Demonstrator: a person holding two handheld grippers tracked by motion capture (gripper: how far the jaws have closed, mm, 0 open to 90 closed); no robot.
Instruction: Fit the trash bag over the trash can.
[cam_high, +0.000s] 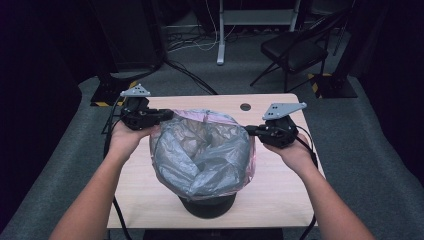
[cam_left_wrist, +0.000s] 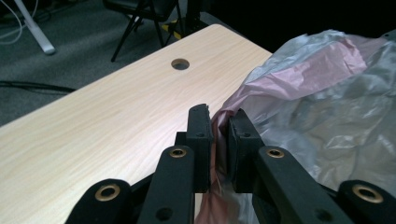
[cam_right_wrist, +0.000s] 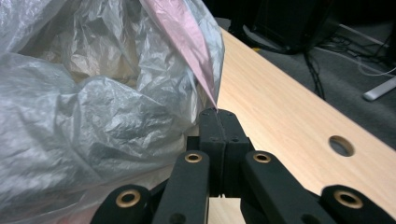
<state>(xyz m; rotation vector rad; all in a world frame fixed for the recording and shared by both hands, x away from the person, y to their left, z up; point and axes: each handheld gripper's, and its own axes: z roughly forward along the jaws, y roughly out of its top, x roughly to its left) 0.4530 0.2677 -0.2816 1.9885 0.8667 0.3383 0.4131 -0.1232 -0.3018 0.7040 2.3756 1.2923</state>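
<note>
A black bin (cam_high: 207, 205) stands at the table's front middle, covered by a crumpled grey plastic bag (cam_high: 200, 155) with a thin pink bag edge (cam_high: 195, 114) around its mouth. At the mouth's left side my left gripper (cam_high: 167, 115) has pink film (cam_left_wrist: 299, 74) bunched between its jaws (cam_left_wrist: 219, 126), which stand close together and pinch it. On the right side my right gripper (cam_high: 248, 130) is shut tight (cam_right_wrist: 218, 114) on a stretched point of the pink film (cam_right_wrist: 187, 42). Between the two grippers the bag mouth is spread wide. Grey plastic (cam_right_wrist: 84, 116) billows beside the right jaws.
The wooden table (cam_high: 280, 200) has a round cable hole (cam_high: 245, 106) near its far edge. On the grey carpet behind it are a black folding chair (cam_high: 295, 50), a white desk leg (cam_high: 220, 30) and cables. Cables trail from both grippers off the table's sides.
</note>
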